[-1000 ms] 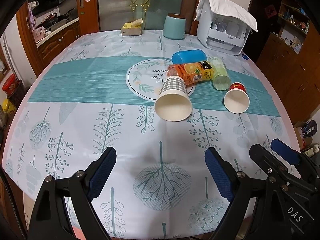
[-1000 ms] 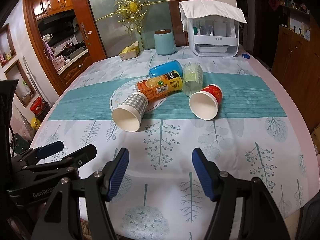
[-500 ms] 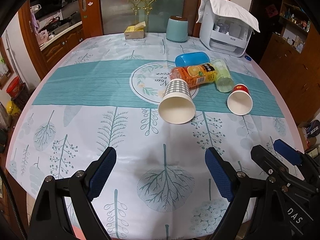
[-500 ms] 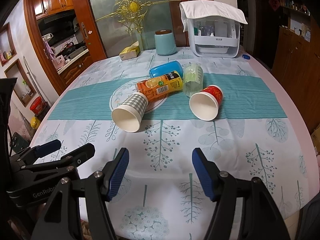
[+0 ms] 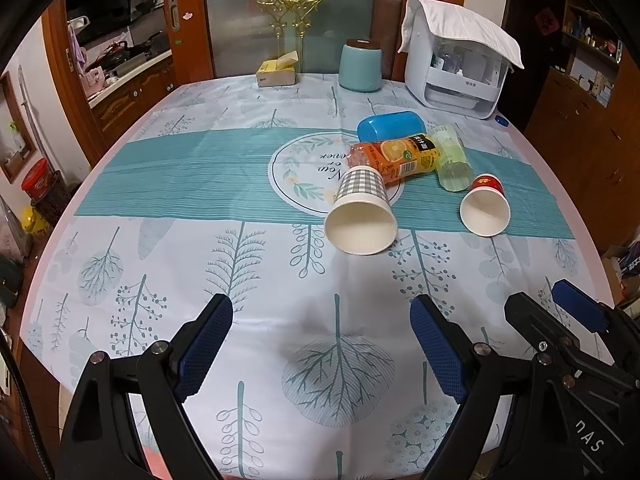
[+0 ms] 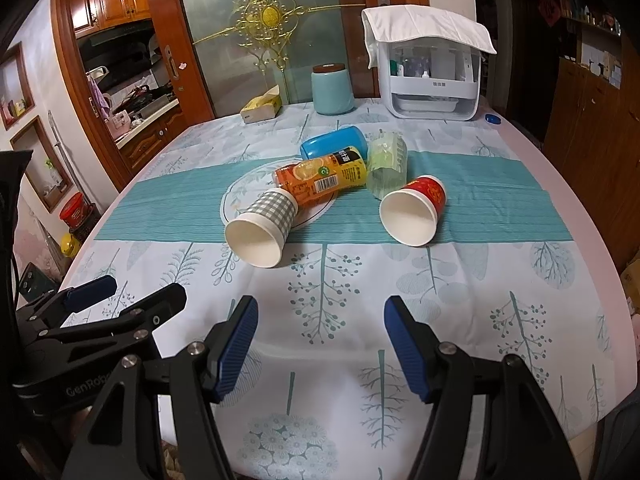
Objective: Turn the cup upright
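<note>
A: Two paper cups lie on their sides on the table [image 5: 120, 280], both mouths turned toward the near edge. The checked cup [image 5: 362, 210] sits about mid-table on the rim of the round print, its base touching the orange juice bottle [image 5: 396, 158].

B: And right of that?

A: The blue case [image 5: 390, 128] lies behind the bottle, the pale green tumbler [image 5: 452, 162] just beside the bottle's right end, and the red cup [image 5: 485, 210] is in front of the tumbler, nearer the right edge. A clear strip of teal runner separates the two cups.

B: Far edge?

A: A yellow box [image 6: 262, 107], a light blue canister [image 6: 333, 89] and a white appliance [image 6: 430, 76] under a cloth stand along it, well apart from the cluster.

B: The claws?

A: The left gripper [image 5: 320, 344] hangs over the near edge, fingers spread wide, nothing between them. The right gripper [image 6: 320, 346] is just beside it, equally released and empty. Bare cloth stretches between both grippers and the cups.
</note>
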